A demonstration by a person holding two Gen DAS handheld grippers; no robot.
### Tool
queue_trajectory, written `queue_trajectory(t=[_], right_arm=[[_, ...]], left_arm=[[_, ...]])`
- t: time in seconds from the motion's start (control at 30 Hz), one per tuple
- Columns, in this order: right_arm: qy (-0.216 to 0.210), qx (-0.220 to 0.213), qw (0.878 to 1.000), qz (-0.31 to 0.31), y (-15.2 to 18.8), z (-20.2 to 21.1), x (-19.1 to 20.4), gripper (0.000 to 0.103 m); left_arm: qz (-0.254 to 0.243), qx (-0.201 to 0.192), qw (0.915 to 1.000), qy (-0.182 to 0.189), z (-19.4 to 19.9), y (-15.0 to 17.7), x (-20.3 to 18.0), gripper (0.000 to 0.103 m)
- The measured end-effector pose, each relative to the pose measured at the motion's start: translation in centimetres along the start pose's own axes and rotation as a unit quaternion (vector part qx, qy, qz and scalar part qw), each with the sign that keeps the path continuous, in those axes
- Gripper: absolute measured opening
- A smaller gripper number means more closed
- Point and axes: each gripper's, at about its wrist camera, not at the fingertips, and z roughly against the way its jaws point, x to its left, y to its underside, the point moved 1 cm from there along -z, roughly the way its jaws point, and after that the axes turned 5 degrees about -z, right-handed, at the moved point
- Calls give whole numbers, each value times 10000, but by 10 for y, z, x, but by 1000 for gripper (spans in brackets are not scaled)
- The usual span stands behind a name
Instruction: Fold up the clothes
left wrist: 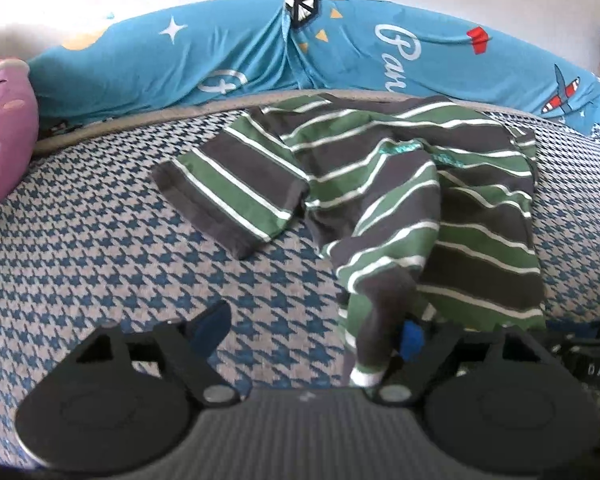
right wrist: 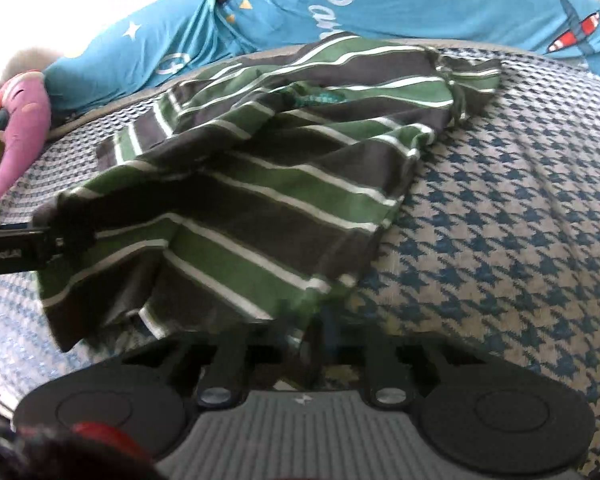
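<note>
Left hand-held gripper spread apart, shirt draped over its right finger; right hand-held gripper clamps the shirt's hem.

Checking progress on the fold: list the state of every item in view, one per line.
striped shirt: crumpled, partly lifted, not folded.
left gripper: open, shirt fabric draped over one finger.
right gripper: fingers hidden under the shirt hem; grip unclear.
blue blanket: bunched along the far edge.
pink plush: lying at the side.
houndstooth cover: spread flat.
</note>
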Motion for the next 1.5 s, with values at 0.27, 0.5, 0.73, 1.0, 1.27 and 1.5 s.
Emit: queue_trajectory(t=[0.27, 0.5, 0.73, 1.0, 1.27, 1.5], right_arm=[[894, -1690, 9811, 283, -21, 57, -2, 5], [1653, -2347, 9573, -339, -33, 88, -30, 7], [1859, -2526, 9482, -501, -33, 92, -35, 20], [1373, -2518, 9575, -294, -33, 88, -25, 24], [192, -1999, 9786, 449, -25, 65, 18, 25], [-436, -1605, 9807, 1027, -14, 46, 60, 30]], left_arm=[[390, -464, 9904, -1243, 16, -10, 29, 59], [969, -519, 9770, -1825, 29, -14, 66, 66], [1005, -451, 9822, -1522, 30, -11, 68, 72], [964, -457, 9853, -1331, 29, -10, 65, 78], [1302, -290, 9848, -1115, 16, -11, 76, 78], [1502, -135, 9853, -797, -1, -16, 90, 85]])
